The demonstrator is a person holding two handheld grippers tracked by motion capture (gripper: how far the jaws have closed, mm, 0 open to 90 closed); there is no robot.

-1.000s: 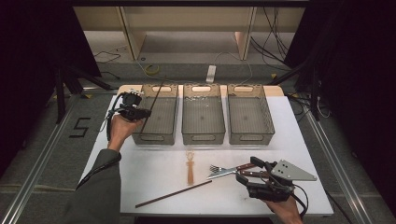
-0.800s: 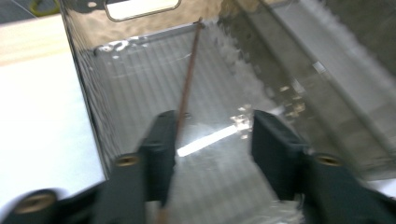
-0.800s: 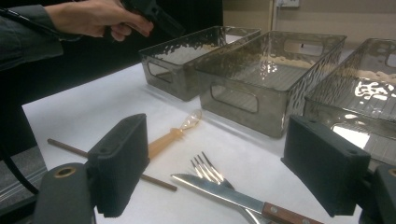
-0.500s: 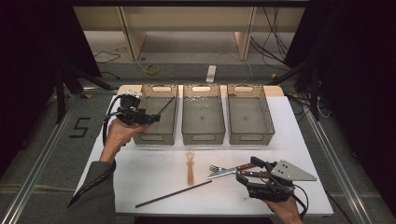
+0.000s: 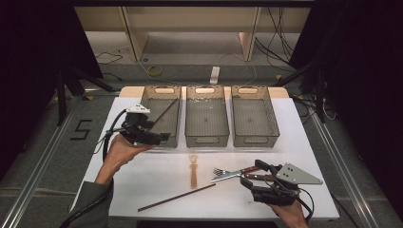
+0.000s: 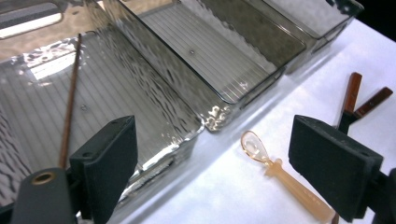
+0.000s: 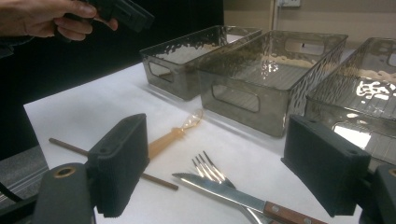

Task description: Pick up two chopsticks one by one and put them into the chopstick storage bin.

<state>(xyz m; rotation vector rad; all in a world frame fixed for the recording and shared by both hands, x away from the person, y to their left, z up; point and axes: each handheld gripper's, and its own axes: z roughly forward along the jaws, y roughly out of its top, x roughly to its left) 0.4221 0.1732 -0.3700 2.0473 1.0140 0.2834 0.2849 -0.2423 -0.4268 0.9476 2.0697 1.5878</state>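
Jaws wide apart on the left gripper point(image 5: 151, 136), nothing between them, and it hangs just at the near edge of the left bin point(image 5: 161, 118). Straight ahead of it, inside that bin, one brown chopstick point(image 6: 69, 107) leans against the far corner, so I'd say one piece is sorted. Off to its right sit the middle bin point(image 5: 207, 116) and the right bin point(image 5: 254, 116), both bare as far as I can see.

Over to the right gripper point(image 5: 259, 183), low over the table point(image 5: 142, 180) near the front edge, also gaping and holding nothing. Right in front of its jaws lie the fork point(image 7: 212, 170) and the wooden-handled knife point(image 7: 233, 193), crossed and touching. A little beyond them to its left, the amber spoon point(image 7: 175, 133), and nearer, the second chopstick point(image 7: 112, 163) flat on the white surface.

By my reckoning four pieces are left: chopstick, spoon, fork, knife. The sorting has barely started, and the crossed fork and knife may need separating.
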